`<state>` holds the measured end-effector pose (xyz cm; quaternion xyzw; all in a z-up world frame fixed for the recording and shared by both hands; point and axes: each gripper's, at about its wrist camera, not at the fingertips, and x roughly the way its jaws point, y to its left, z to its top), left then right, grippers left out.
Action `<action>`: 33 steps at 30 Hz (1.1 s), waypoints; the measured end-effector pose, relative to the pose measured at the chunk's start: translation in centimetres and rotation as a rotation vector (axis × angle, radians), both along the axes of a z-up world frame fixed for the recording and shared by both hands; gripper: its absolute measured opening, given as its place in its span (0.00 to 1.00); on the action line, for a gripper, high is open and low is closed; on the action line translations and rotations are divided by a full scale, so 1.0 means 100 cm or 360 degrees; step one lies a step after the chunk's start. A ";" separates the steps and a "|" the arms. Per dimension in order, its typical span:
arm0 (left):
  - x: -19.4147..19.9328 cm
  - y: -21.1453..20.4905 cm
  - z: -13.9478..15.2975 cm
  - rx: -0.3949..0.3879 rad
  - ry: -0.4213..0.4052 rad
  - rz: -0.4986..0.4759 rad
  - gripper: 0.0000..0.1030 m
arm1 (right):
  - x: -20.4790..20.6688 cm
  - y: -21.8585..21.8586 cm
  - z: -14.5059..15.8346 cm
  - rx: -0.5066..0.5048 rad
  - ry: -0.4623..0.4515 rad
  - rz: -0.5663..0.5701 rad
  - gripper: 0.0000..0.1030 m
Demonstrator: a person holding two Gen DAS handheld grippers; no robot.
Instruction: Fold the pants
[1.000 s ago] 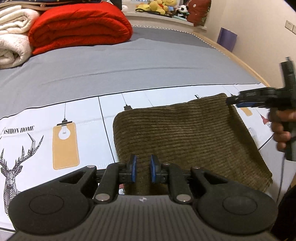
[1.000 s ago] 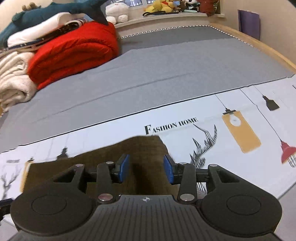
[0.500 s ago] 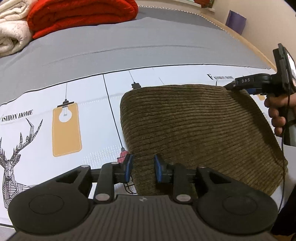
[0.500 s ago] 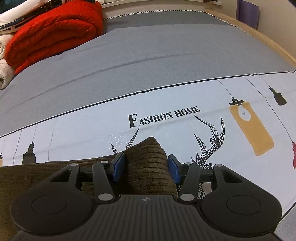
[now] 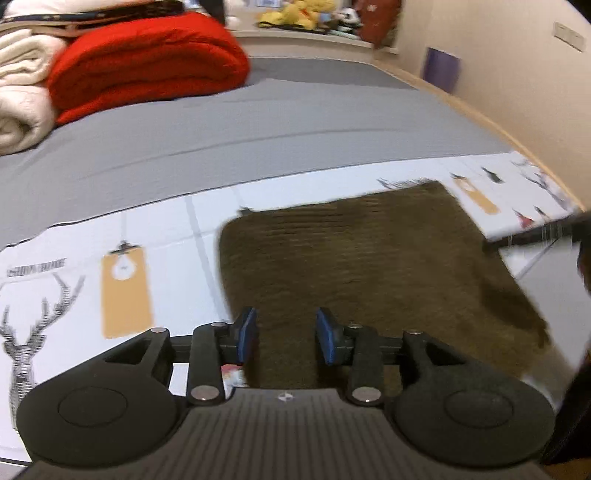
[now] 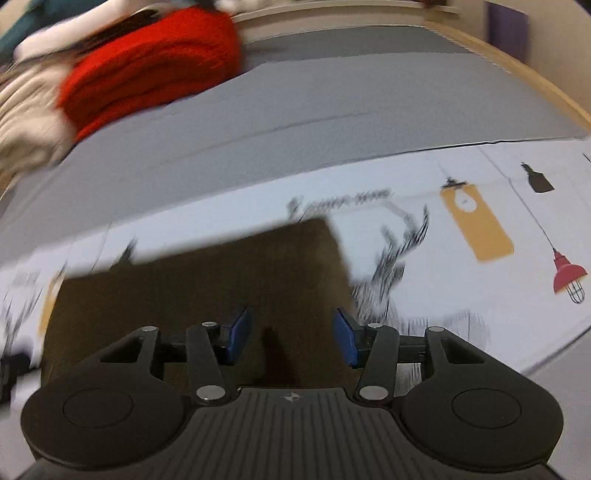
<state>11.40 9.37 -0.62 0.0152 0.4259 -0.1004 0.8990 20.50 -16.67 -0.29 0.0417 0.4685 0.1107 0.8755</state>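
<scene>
The olive-brown corduroy pants (image 5: 369, 266) lie folded into a compact rectangle on the white printed sheet (image 5: 74, 295). They also show in the right wrist view (image 6: 207, 280). My left gripper (image 5: 284, 338) is open and empty, hovering over the near left part of the pants. My right gripper (image 6: 291, 338) is open and empty above the right part of the pants. The right gripper shows as a blurred dark shape (image 5: 546, 232) at the right edge of the left wrist view. Both views are motion-blurred.
A red folded blanket (image 5: 147, 62) and cream blankets (image 5: 22, 96) sit at the far left of the grey bed (image 5: 295, 129). Plush toys (image 5: 291, 18) line the back ledge. The bed's wooden edge (image 5: 509, 136) runs along the right by the wall.
Both grippers have opened wider and pulled back and up from the pants. The pants stay flat on the sheet.
</scene>
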 end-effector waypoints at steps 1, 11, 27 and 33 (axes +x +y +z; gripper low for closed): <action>-0.001 -0.005 -0.005 0.0016 0.0045 -0.0025 0.43 | -0.015 0.003 -0.005 -0.0058 0.0056 0.0094 0.51; -0.035 -0.053 0.039 0.0239 -0.0222 -0.0024 0.89 | -0.080 -0.034 0.013 0.0041 0.0025 -0.0113 0.56; -0.142 -0.080 0.060 -0.0076 -0.0183 0.0398 1.00 | -0.156 -0.024 0.046 0.0032 -0.0319 -0.0146 0.92; -0.113 -0.090 0.037 0.0117 -0.0134 0.0360 1.00 | -0.142 -0.013 0.033 -0.0044 -0.0278 -0.0125 0.92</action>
